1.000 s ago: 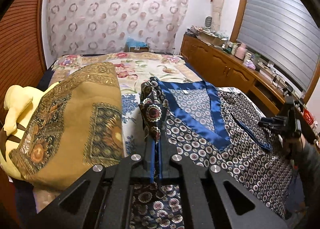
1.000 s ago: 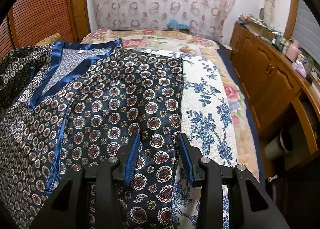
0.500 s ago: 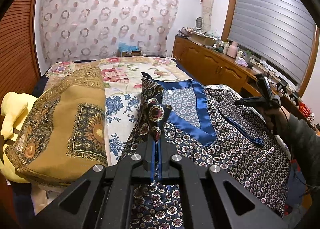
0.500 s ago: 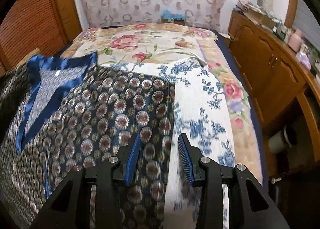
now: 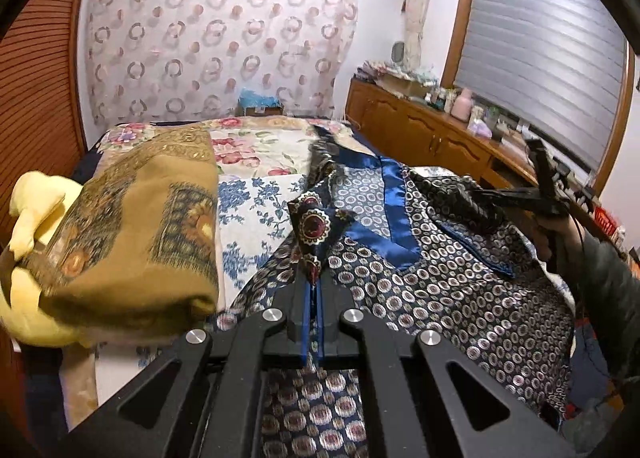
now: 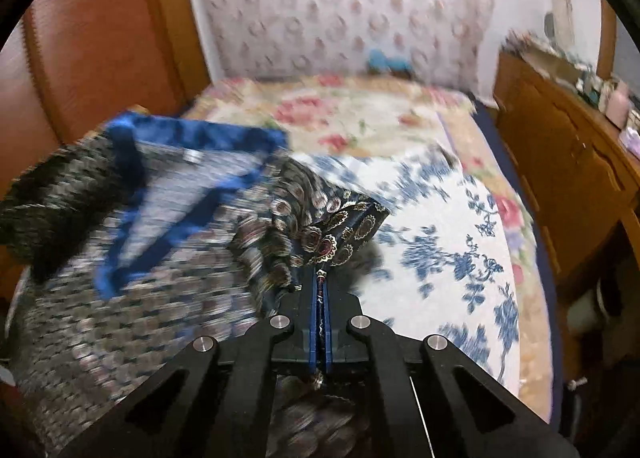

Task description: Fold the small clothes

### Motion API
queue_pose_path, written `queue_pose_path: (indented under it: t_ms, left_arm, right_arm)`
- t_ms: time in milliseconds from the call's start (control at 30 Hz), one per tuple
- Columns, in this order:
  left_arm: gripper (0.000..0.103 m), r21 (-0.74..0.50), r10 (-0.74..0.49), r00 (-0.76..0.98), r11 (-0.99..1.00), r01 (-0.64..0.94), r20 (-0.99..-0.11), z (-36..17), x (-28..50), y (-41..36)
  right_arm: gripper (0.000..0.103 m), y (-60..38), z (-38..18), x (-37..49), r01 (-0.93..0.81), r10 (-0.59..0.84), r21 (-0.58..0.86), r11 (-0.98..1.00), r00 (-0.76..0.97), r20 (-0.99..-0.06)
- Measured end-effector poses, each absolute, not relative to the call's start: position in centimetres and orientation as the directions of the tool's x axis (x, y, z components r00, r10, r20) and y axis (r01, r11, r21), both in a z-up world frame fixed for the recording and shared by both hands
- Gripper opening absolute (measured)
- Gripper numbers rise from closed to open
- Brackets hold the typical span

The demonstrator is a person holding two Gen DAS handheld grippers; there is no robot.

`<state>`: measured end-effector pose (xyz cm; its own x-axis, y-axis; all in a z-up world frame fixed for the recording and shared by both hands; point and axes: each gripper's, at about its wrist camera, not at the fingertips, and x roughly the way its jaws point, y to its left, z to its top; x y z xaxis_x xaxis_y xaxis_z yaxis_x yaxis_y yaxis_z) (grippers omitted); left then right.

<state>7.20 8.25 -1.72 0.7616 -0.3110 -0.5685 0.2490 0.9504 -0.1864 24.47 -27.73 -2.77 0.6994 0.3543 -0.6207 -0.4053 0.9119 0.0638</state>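
A dark navy patterned shirt [image 5: 440,278] with a shiny blue collar band lies spread on the bed. My left gripper [image 5: 312,290] is shut on a bunched fold of its left edge, which sticks up above the fingers. My right gripper [image 6: 320,282] is shut on the shirt's [image 6: 160,258] right edge, with cloth pinched between the blue pads and lifted off the bed. In the left wrist view the right gripper [image 5: 476,194] shows at the far right, held by a hand in a dark sleeve, with fabric pulled up to it.
A folded mustard patterned blanket [image 5: 132,218] rests on a yellow pillow [image 5: 28,210] at the left. The floral bedspread [image 6: 440,226] covers the bed. A wooden cabinet [image 5: 424,134] with clutter runs along the right side under a shuttered window.
My right gripper was open over the shirt's right edge; now it is shut on that edge and has lifted it. The left gripper has kept its grip and shifted across the bed.
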Motion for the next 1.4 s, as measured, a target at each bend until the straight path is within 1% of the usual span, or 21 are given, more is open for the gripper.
queue_pose_path:
  t_ms: [67,133,300,467,567,633,700,767,833,1033,1100,1233,1300,1333,1367,1400]
  left_arm:
    - [0.003,-0.220,-0.320,0.768,0.947,0.236,-0.554,-1.9,5.9,8.8]
    - [0.003,-0.246,-0.335,0.763,0.940,0.235,-0.553,-2.2,4.9,9.3]
    - [0.003,-0.243,-0.323,0.768,0.944,0.221,-0.553,-2.5,2.5,10.1]
    - [0.003,-0.263,-0.293,0.788,0.949,0.172,-0.541,-2.5,0.1,12.0]
    - [0.003,-0.305,-0.316,0.782,0.937,0.169,-0.537,-2.7,-1.4,13.0]
    - [0.003,-0.284,-0.297,0.781,0.945,0.159,-0.549,-3.0,-2.4,13.2]
    - [0.003,-0.268,-0.280,0.776,0.952,0.149,-0.564,-3.2,-3.1,13.3]
    - [0.003,-0.261,-0.265,0.776,0.956,0.134,-0.572,-3.4,-3.9,13.6]
    - [0.003,-0.255,-0.254,0.775,0.959,0.124,-0.579,-3.4,-4.8,13.9]
    - [0.003,-0.235,-0.220,0.779,0.967,0.096,-0.587,-3.1,-6.9,14.9]
    - [0.003,-0.246,-0.219,0.778,0.965,0.085,-0.589,-3.3,-6.8,15.2]
    - [0.007,-0.240,-0.175,0.768,0.970,0.029,-0.616,-4.2,-6.0,15.6]
    - [0.016,-0.229,-0.161,0.767,0.973,0.019,-0.621,-4.3,-5.8,15.8]
    - [0.018,-0.219,-0.151,0.772,0.976,0.016,-0.617,-4.1,-5.8,15.8]
    - [0.024,-0.211,-0.146,0.779,0.977,0.018,-0.609,-3.9,-5.9,15.8]
    - [0.033,-0.207,-0.145,0.786,0.978,0.023,-0.600,-3.5,-5.9,15.9]
  right_arm:
    - [0.002,-28.3,-2.0,21.5,-0.428,0.393,0.081,0.900,0.717,-0.576]
    - [0.002,-29.2,-1.8,19.2,-0.459,0.434,0.103,0.883,0.712,-0.552]
    - [0.002,-32.4,-1.6,14.2,-0.493,0.502,0.159,0.855,0.712,-0.492]
    - [0.002,-35.4,-2.3,9.5,-0.480,0.509,0.186,0.857,0.736,-0.447]
    - [0.002,-36.8,-2.8,7.5,-0.470,0.501,0.185,0.863,0.747,-0.437]
    - [0.002,-37.5,-3.6,6.3,-0.468,0.505,0.199,0.861,0.738,-0.447]
    - [0.002,-38.2,-4.5,4.8,-0.449,0.473,0.173,0.877,0.740,-0.477]
    - [0.002,-39.1,-5.2,3.7,-0.432,0.461,0.180,0.883,0.735,-0.498]
    - [0.002,-39.8,-5.2,2.6,-0.422,0.456,0.188,0.887,0.732,-0.506]
    - [0.002,-40.2,-4.8,-1.1,-0.434,0.439,0.147,0.889,0.715,-0.544]
    - [0.002,-39.7,-5.2,-1.6,-0.427,0.413,0.121,0.896,0.704,-0.577]
    - [0.002,-39.1,-6.9,-1.6,-0.407,0.368,0.088,0.909,0.686,-0.628]
    - [0.002,-38.1,-6.2,-0.9,-0.396,0.351,0.077,0.915,0.688,-0.635]
    - [0.002,-38.0,-5.9,-0.8,-0.395,0.350,0.075,0.916,0.689,-0.635]
    - [0.002,-38.0,-5.7,-0.9,-0.397,0.349,0.071,0.915,0.690,-0.634]
    - [0.002,-37.9,-5.3,-0.9,-0.400,0.346,0.062,0.914,0.694,-0.631]
